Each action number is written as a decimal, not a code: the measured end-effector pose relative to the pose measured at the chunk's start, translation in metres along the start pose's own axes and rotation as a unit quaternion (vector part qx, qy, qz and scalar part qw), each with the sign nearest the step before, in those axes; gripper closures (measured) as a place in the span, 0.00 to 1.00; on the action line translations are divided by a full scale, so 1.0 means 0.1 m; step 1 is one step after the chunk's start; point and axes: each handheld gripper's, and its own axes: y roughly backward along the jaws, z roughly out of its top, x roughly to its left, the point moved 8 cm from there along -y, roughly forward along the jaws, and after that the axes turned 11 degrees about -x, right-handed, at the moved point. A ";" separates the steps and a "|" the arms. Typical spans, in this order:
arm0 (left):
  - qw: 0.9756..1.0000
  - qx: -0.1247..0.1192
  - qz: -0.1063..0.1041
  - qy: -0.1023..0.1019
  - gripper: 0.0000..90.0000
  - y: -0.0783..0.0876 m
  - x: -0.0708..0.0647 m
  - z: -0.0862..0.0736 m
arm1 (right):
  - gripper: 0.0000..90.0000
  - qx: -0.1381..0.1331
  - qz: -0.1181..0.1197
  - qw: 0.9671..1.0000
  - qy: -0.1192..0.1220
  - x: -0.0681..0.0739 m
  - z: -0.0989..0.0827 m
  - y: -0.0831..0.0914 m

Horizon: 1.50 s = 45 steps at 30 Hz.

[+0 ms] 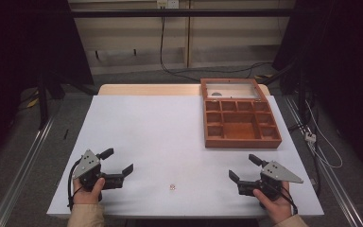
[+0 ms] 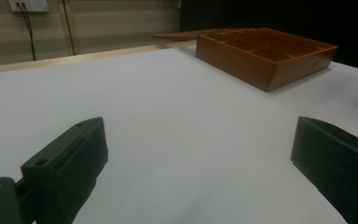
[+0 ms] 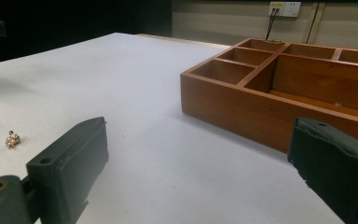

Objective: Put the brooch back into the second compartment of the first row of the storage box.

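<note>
- Trinket [image 1: 172, 187] lying loose on surface [image 1: 160, 127], between both grippers, likely awaiting pickup.
- Wooden box [image 1: 240, 118] open, lid back, compartments ready.
- Left gripper [image 1: 118, 164], right gripper [image 1: 242, 168]: jaws apart, empty.

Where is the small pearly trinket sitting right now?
The trinket lies on the white table near its front edge, between the left gripper and the right gripper; in the right gripper view it is far left.

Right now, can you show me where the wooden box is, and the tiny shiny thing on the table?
wooden box [image 1: 242, 142], high view, on its front wall.
tiny shiny thing [image 3: 12, 139], right gripper view, on its middle; too small to tell what it is.
</note>
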 end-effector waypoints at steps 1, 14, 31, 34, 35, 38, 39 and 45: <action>1.000 -0.001 0.000 0.000 0.04 0.00 0.00 0.00 | 0.05 0.001 0.002 1.000 0.003 0.00 0.00 0.00; 1.000 0.002 0.001 -0.006 0.04 0.00 0.01 0.00 | 0.05 0.026 0.021 0.999 0.014 0.10 0.06 -0.17; 1.000 -0.002 0.002 -0.009 0.04 0.02 0.02 0.03 | 0.09 0.083 0.103 0.991 -0.002 0.73 0.01 -0.70; 1.000 -0.001 0.000 -0.008 0.04 0.02 0.02 0.02 | 0.12 0.090 0.116 0.989 -0.009 0.84 -0.01 -0.77; 1.000 0.000 0.001 -0.009 0.04 0.02 0.02 0.02 | 0.12 0.093 0.121 0.988 -0.010 0.87 -0.02 -0.79; 1.000 0.000 0.001 -0.007 0.04 0.01 0.02 0.02 | 0.14 0.100 0.133 0.986 -0.016 0.96 -0.04 -0.86; 1.000 0.000 0.001 -0.007 0.04 0.01 0.02 0.02 | 0.15 0.103 0.138 0.985 -0.018 0.99 -0.04 -0.88; 1.000 0.002 -0.001 -0.011 0.04 0.01 0.02 0.02 | 0.22 0.117 0.162 0.980 -0.020 1.15 -0.07 -0.97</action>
